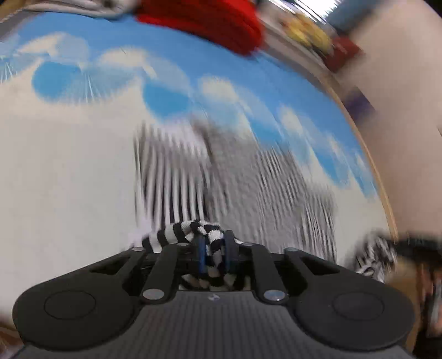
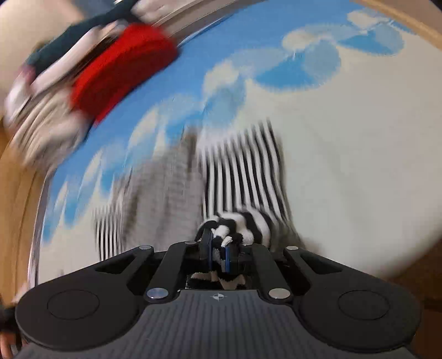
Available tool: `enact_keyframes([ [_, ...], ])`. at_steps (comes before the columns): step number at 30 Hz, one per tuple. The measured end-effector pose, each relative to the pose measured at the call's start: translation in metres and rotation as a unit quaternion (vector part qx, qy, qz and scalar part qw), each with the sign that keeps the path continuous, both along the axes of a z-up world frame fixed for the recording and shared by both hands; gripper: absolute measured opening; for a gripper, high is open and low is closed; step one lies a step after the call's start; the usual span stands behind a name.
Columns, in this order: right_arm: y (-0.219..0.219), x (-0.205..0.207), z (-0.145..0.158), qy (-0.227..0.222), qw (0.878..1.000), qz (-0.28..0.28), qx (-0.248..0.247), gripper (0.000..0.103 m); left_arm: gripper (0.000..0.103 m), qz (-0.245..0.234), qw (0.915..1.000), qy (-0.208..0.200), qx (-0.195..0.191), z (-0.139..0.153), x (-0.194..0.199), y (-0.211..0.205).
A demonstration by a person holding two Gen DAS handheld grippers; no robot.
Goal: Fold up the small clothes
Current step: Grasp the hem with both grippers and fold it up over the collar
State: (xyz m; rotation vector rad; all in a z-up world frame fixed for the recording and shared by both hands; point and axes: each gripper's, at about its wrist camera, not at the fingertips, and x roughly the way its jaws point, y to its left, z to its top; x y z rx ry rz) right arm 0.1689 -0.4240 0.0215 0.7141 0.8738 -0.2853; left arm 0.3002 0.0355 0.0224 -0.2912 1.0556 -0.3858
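A black-and-white striped garment lies spread on a blue-and-white cloud-print cloth. It also shows in the right wrist view. My left gripper is shut on a bunched edge of the garment. My right gripper is shut on another bunched edge of it. The right gripper with its striped bunch shows blurred at the right edge of the left wrist view. Both views are motion-blurred.
A red folded garment lies at the far edge of the cloth; it also shows in the right wrist view. Other pale and dark clothes are piled beside it. The table's wooden rim curves along the right.
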Motion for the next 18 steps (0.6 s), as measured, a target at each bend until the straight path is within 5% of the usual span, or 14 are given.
enact_keyframes([
  [1, -0.008, 0.042, 0.000, 0.009, 1.000, -0.023, -0.016, 0.039, 0.068, 0.027, 0.9993, -0.013, 0.024, 0.003, 0.044, -0.008],
  [3, -0.017, 0.076, -0.003, 0.011, 0.997, -0.073, -0.028, 0.075, 0.099, 0.116, 0.9869, -0.054, 0.098, 0.009, 0.102, -0.015],
  [5, -0.019, 0.080, -0.006, -0.026, 0.996, -0.077, -0.027, 0.077, 0.101, 0.152, 0.9804, -0.067, 0.106, 0.010, 0.126, -0.011],
  [9, -0.014, 0.047, -0.032, -0.122, 0.991, -0.053, -0.028, 0.081, 0.102, 0.132, 0.9881, -0.078, 0.013, -0.018, 0.105, 0.009],
  [14, -0.017, 0.039, -0.088, -0.117, 0.984, -0.125, -0.055, 0.081, 0.102, 0.114, 0.9901, -0.081, 0.004, -0.079, 0.076, 0.003],
  [18, -0.030, 0.067, -0.103, -0.104, 0.987, -0.076, -0.098, 0.080, 0.102, 0.097, 0.9910, -0.092, 0.001, -0.099, 0.091, -0.009],
])
